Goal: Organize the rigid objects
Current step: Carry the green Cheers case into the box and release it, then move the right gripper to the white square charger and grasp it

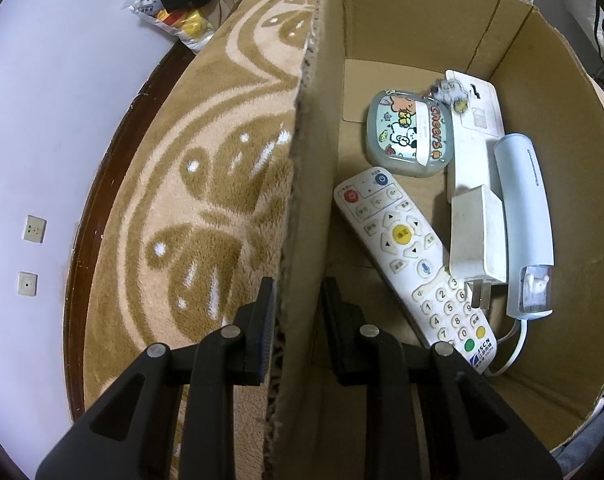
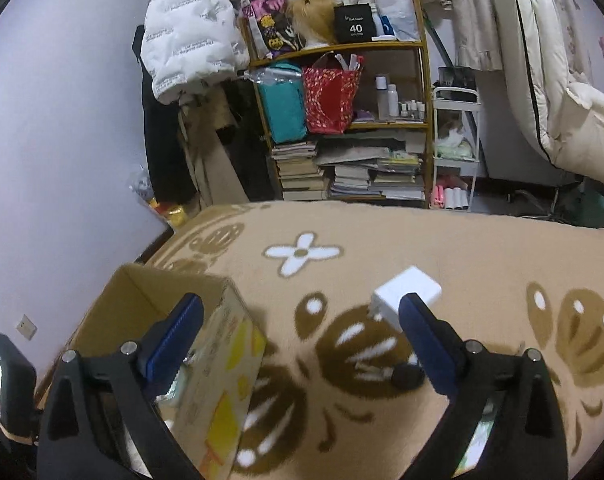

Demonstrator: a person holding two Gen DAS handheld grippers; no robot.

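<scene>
Cardboard is clamped at the near edge: the box wall point(image 1: 302, 184) is pinched between the jaws of the left gripper point(image 1: 298, 320), one pad outside over the rug point(image 1: 206, 184) and one pad inside the box. The grip is on a thin, soft-edged wall only, so the wall can be bent or the whole box tipped if this hand is pulled sideways.

Inside the box, a remote point(image 1: 413, 256), a white charger point(image 1: 477, 236), a pale blue handset-like thing point(image 1: 525, 220), a flat white thing point(image 1: 475, 128) and a small case with cartoon stickers point(image 1: 407, 132) are already laid, touching or just beside one another. If the box is tilted, they can be slid into a heap, and the prongs of the charger can be pushed against the remote.

In the right wrist view, the right gripper point(image 2: 302, 320) is held with its jaws wide apart and nothing between them. The box corner point(image 2: 222, 292) is seen just beside its left finger, so it can be knocked there.

Farther on the rug, a white adapter point(image 2: 405, 296) is lying, partly hidden behind the right finger. It is probably the next thing to be taken. Its faces look smooth and it sits on deep pile, so it can be pressed down, turned, or squeezed out if it is caught off centre. A small dark round thing point(image 2: 405, 376) lies nearer; what it is cannot be told.
</scene>
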